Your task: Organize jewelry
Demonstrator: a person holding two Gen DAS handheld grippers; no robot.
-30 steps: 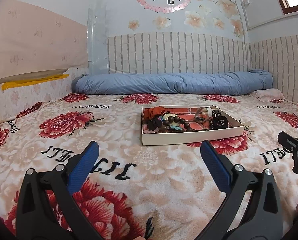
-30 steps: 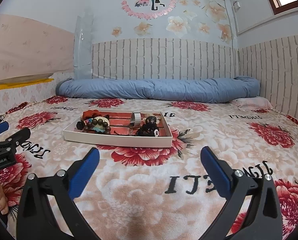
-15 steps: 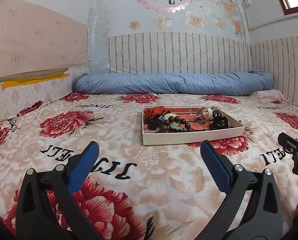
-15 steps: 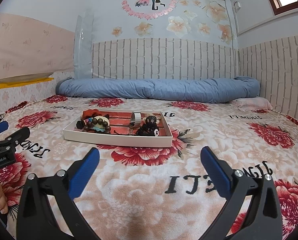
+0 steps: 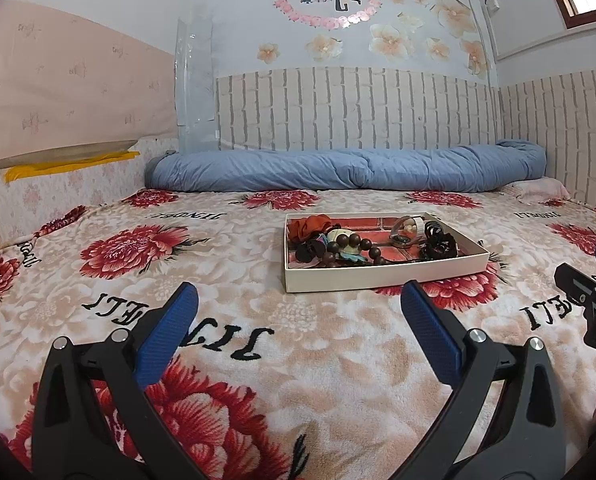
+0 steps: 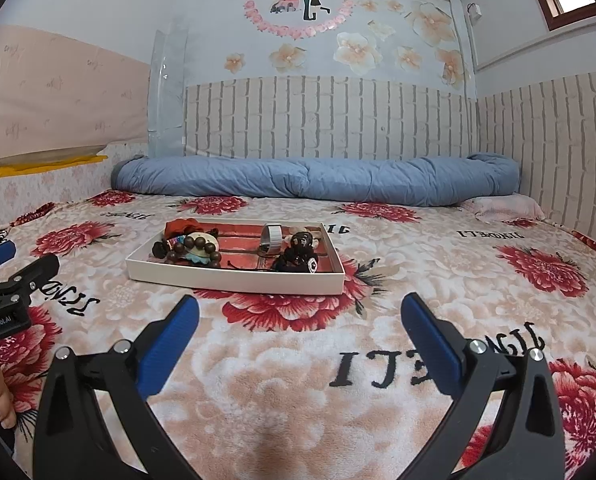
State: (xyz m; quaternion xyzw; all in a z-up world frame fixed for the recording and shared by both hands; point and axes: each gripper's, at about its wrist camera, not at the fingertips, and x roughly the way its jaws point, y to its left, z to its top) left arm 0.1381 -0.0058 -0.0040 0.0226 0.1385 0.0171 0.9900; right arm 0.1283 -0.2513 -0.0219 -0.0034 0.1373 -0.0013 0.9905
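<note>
- A shallow white tray sits on the flowered blanket, and all the jewelry in view lies inside it
- At the tray's left end: a brown bead bracelet over a pale round piece, with an orange scrunchie behind it
- At the tray's right end: a black tangle of pieces, with a clear ring-shaped piece just behind
- The left gripper has its blue fingers spread wide and holds nothing; the tray lies ahead of it and a little to the right
- The right gripper is likewise spread and empty; the tray lies ahead of it and to the left
- The tray's long side runs across both views, so each gripper faces a long wall, the left nearer the bead end, the right nearer the black tangle
- This fits either a tray about to be sorted or one already filled; the pictures do not settle which
</note>
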